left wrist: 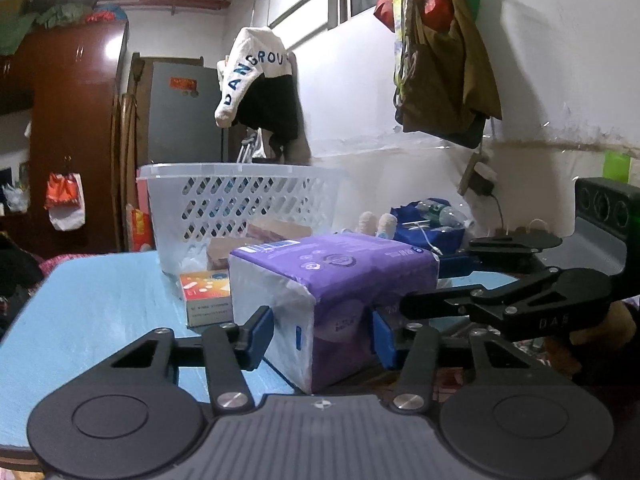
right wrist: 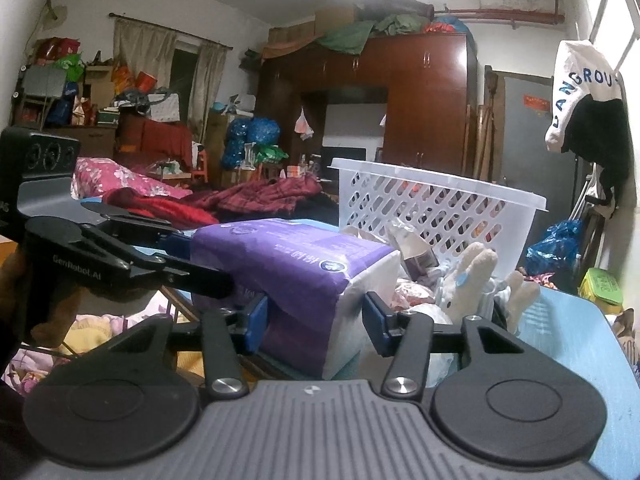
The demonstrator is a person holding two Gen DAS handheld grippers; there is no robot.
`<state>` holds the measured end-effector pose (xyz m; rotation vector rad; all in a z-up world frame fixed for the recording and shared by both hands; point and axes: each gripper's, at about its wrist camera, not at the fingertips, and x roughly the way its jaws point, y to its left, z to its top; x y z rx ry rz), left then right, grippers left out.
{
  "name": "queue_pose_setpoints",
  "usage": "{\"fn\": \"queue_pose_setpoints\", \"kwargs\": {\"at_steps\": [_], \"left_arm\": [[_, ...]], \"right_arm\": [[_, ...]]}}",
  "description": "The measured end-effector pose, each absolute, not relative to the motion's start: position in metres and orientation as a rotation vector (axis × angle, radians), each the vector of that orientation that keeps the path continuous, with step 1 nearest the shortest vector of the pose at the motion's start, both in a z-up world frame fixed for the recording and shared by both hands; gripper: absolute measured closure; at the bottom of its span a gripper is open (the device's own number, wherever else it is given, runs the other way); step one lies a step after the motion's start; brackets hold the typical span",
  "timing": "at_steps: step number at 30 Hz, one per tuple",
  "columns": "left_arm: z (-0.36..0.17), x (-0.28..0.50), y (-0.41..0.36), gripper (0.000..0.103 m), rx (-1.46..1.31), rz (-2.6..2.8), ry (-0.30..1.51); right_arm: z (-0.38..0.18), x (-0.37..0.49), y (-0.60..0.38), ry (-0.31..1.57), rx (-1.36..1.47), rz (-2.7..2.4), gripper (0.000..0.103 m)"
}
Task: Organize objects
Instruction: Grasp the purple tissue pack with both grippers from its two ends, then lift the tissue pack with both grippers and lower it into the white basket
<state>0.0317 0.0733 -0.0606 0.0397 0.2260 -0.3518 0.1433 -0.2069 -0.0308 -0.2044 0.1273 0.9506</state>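
Observation:
A purple and white tissue pack (left wrist: 336, 288) is held between both grippers above the blue table (left wrist: 92, 304). My left gripper (left wrist: 322, 336) is shut on one end of the pack, blue pads pressing its sides. My right gripper (right wrist: 316, 316) is shut on the other end of the same pack (right wrist: 296, 276). Each gripper shows in the other's view, the right one (left wrist: 520, 292) at right, the left one (right wrist: 120, 264) at left. A white slotted basket (left wrist: 240, 204) stands behind the pack; it also shows in the right wrist view (right wrist: 436, 204).
An orange and white small box (left wrist: 206, 296) lies on the table before the basket. Brown packets (left wrist: 264, 236) lie next to it. A plush toy (right wrist: 476, 276) and wrapped items (right wrist: 412, 248) sit beside the basket. A blue bag with bottles (left wrist: 432, 220) is at right.

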Motion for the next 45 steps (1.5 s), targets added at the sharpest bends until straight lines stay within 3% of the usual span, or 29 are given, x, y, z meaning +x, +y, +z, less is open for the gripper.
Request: {"fn": "queue_pose_setpoints", "kwargs": {"at_steps": [18,26,39,45], "left_arm": [[0.001,0.042,0.060,0.049,0.045,-0.340,0.078],[0.053,0.103,0.057,0.049,0.000,-0.370,0.072],[0.090,0.192,0.069,0.049,-0.008,-0.311,0.128],[0.092,0.254,0.094,0.048,-0.088,-0.290,0.243]], "right_arm": [[0.023,0.151,-0.215,0.005,-0.156,0.917,0.049],[0.070,0.201,-0.217,0.008,-0.104,0.899,0.050],[0.083,0.259,-0.192,0.070,-0.089,0.863,0.050],[0.081,0.299,-0.167,0.172,-0.102,0.866,0.050]]}}
